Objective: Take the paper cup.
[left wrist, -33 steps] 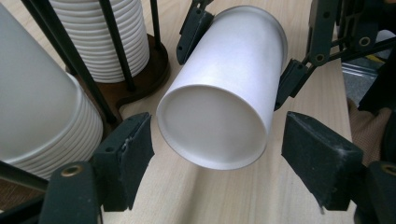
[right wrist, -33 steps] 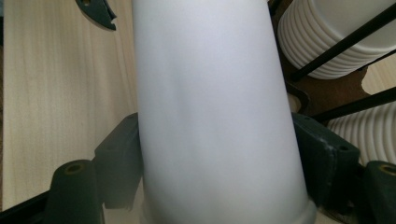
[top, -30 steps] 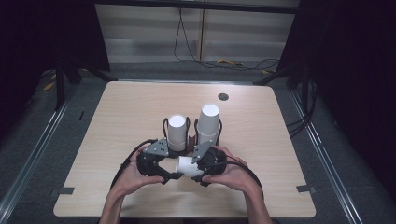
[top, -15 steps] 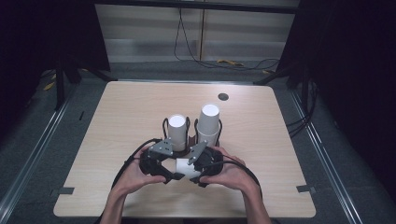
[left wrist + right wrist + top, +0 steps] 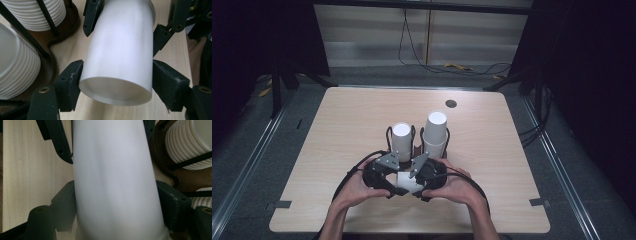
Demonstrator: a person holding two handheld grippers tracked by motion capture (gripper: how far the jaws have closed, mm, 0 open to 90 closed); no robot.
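Observation:
A smooth white paper cup (image 5: 406, 180) lies on its side near the table's front middle, held from both ends. My left gripper (image 5: 116, 75) has just been closing, and its pads now press on the cup (image 5: 117, 50) at the end nearest the camera. My right gripper (image 5: 116, 195) is shut on the same cup (image 5: 112, 177) from the opposite end. In the high view the left gripper (image 5: 398, 183) and right gripper (image 5: 413, 183) face each other, hands close together. The right gripper's black jaws grip the cup's far end in the left gripper view.
Just behind the grippers stands a dark wooden cup holder (image 5: 416, 149) with black wire rods. It holds two stacks of ribbed white cups: a shorter one (image 5: 402, 137) and a taller one (image 5: 435, 127). A small dark disc (image 5: 451, 103) lies at the table's far right.
The two grippers have edged slightly closer together over the cup. The hands stay in about the same place, and the cup stacks have not moved.

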